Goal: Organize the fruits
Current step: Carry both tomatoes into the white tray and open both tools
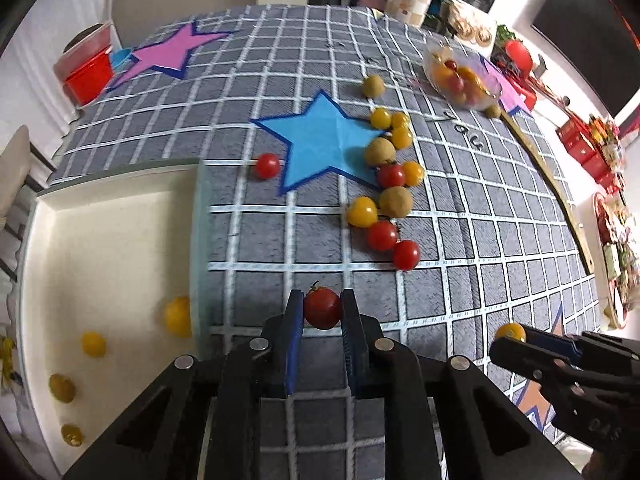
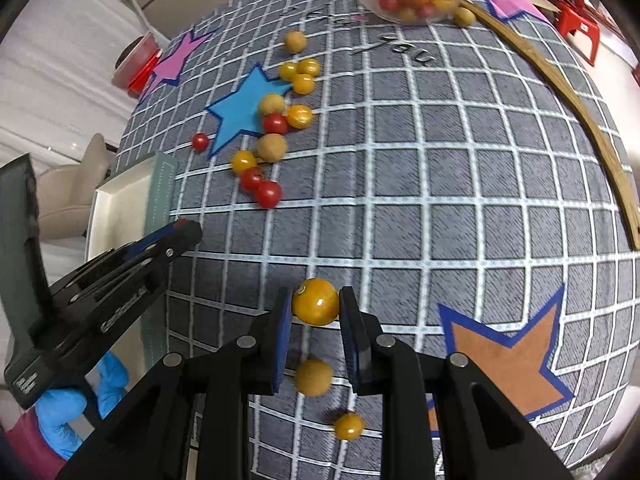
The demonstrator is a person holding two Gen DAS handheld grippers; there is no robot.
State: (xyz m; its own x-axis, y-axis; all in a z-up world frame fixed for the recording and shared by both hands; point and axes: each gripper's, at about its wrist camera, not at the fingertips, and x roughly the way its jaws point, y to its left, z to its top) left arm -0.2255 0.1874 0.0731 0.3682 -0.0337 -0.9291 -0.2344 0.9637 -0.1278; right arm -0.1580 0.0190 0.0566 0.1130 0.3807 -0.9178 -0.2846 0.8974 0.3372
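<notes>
Right gripper (image 2: pixel 315 304) jaws clamp yellow tomato (image 2: pixel 315 301), seemingly above checked cloth (image 2: pixel 440 208).

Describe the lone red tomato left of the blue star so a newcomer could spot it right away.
Start at the blue paper star in the middle of the grey checked tablecloth. Just off its lower left point, toward the white tray, sits a small red tomato. It lies alone, while the other loose fruit clusters on the star's right side.

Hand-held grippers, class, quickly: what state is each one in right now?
Left hand-held gripper: shut on a red cherry tomato.
Right hand-held gripper: shut on a yellow cherry tomato.
</notes>
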